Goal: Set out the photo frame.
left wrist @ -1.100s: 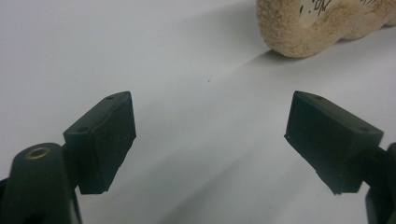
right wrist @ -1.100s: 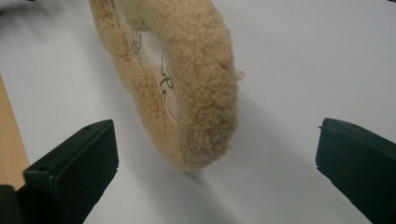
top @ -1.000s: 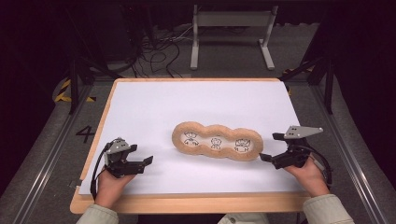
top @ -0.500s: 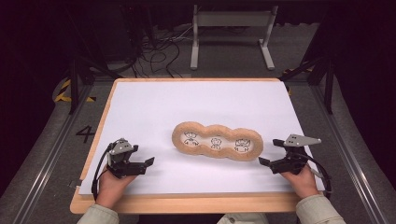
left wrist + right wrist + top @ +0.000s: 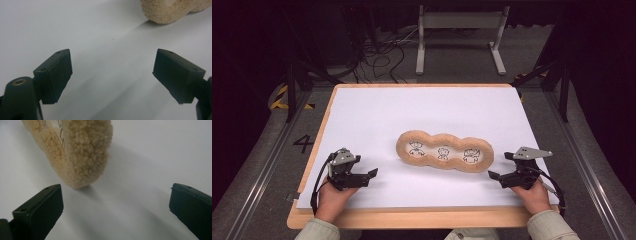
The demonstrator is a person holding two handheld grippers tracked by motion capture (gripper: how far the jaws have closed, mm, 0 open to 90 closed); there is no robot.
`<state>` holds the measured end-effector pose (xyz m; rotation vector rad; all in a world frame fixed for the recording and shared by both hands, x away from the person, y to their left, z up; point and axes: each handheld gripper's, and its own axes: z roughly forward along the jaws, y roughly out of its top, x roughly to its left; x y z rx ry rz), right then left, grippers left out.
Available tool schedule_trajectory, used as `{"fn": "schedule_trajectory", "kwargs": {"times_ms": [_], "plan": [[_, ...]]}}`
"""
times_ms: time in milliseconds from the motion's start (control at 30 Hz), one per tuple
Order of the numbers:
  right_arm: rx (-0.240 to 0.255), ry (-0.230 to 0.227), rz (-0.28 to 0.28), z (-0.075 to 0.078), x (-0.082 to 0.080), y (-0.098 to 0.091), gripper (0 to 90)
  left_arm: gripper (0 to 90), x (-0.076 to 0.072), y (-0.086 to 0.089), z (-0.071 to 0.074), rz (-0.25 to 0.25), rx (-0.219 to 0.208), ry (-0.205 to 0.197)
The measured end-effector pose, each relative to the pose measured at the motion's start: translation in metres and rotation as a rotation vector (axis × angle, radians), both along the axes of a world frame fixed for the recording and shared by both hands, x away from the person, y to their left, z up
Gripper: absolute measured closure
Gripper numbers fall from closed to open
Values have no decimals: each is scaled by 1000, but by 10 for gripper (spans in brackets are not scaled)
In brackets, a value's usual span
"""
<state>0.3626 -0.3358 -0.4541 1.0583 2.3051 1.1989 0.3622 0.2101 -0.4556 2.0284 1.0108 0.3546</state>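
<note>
A tan fleecy three-lobed cushion (image 5: 444,151) with small cartoon drawings on its white centres lies in the middle of the white table top (image 5: 422,115). My left gripper (image 5: 371,175) rests low at the front left, open and empty, pointing toward the cushion's left end (image 5: 165,11). My right gripper (image 5: 496,174) sits at the front right, open and empty, its jaws just short of the cushion's right end (image 5: 85,157). Neither gripper touches the cushion.
The white top lies on a wooden board with its front edge (image 5: 412,220) near my hands. Beyond the table's far edge stand a white metal frame (image 5: 459,35) and loose cables (image 5: 382,55) on the dark floor.
My right gripper has dropped lower and moved slightly toward the front of the table. My left gripper has hardly shifted. The cushion has stayed put.
</note>
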Motion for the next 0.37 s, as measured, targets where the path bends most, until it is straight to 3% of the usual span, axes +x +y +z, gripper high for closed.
{"fn": "schedule_trajectory", "kwargs": {"times_ms": [267,367], "plan": [[6,-8,-8,0,-1,-1,0,161,2,-2,-1,-4,15,-5],[8,-9,-11,1,-2,-1,0,161,2,-3,-1,2,2,-8]]}}
